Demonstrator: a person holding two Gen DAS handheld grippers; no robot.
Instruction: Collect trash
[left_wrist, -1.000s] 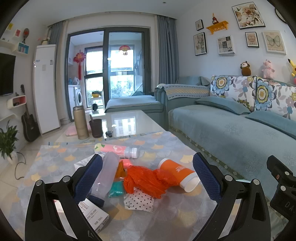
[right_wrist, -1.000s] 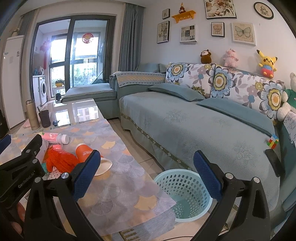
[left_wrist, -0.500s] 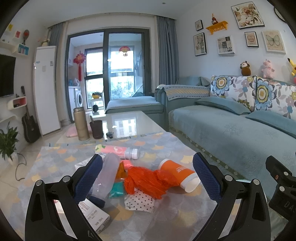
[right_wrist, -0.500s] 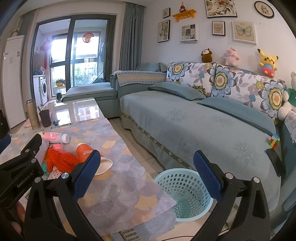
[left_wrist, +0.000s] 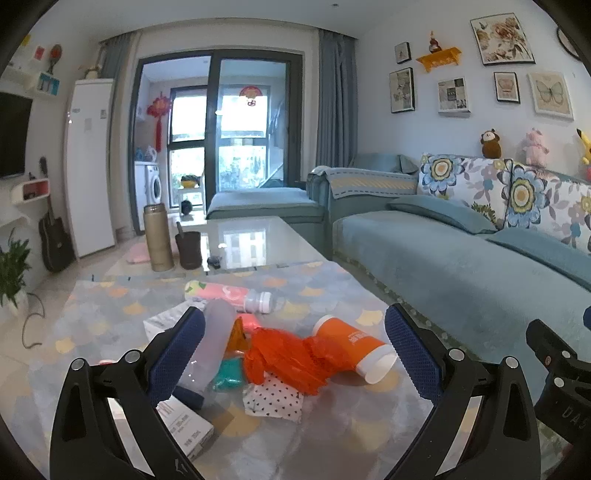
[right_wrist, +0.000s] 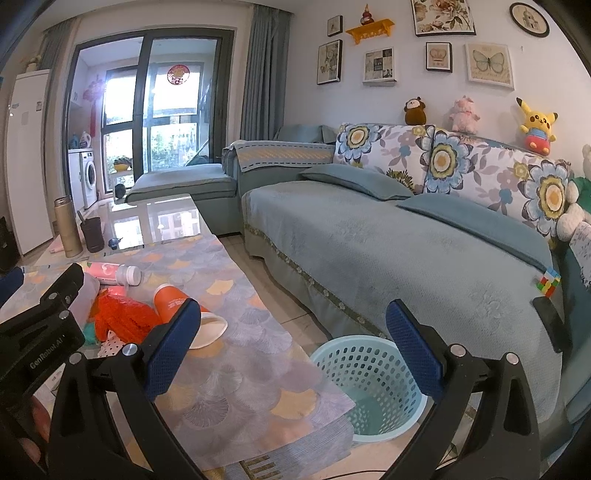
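My left gripper (left_wrist: 293, 354) hangs above the heap of trash on the table (left_wrist: 332, 439), its fingers spread wide with nothing between them. My right gripper (right_wrist: 293, 352) is just as wide and just as empty; it looks out past the table's edge, with the basket (right_wrist: 364, 373) on the floor between table and sofa (right_wrist: 388, 254) showing in the gap.

The orange cup (left_wrist: 351, 349) lies on its side. Its long axis runs from upper left to lower right in my left view, with the white open mouth pointing right, toward the sofa side. It has white print on the orange wall. A crumpled orange bag (left_wrist: 288, 360) touches its base end and sprawls left. Below the bag lies a white scrap with dark dots (left_wrist: 273, 400), partly under it.

Left of the bag a clear bottle (left_wrist: 212, 343) lies tilted, dark cap (left_wrist: 188, 398) toward me and base pointing away; my left finger covers part of its side. A teal piece (left_wrist: 231, 373) sits between bottle and bag, touching both as far as I can tell. A white box (left_wrist: 184, 430) with small print lies at the near left, partly behind my finger.

Farther back a pink bottle (left_wrist: 225, 293) lies crosswise, long axis left to right, white cap to the right, apart from the heap.

At the far end a flask (left_wrist: 158, 238) and a dark cup (left_wrist: 188, 249) stand upright on bare glass.
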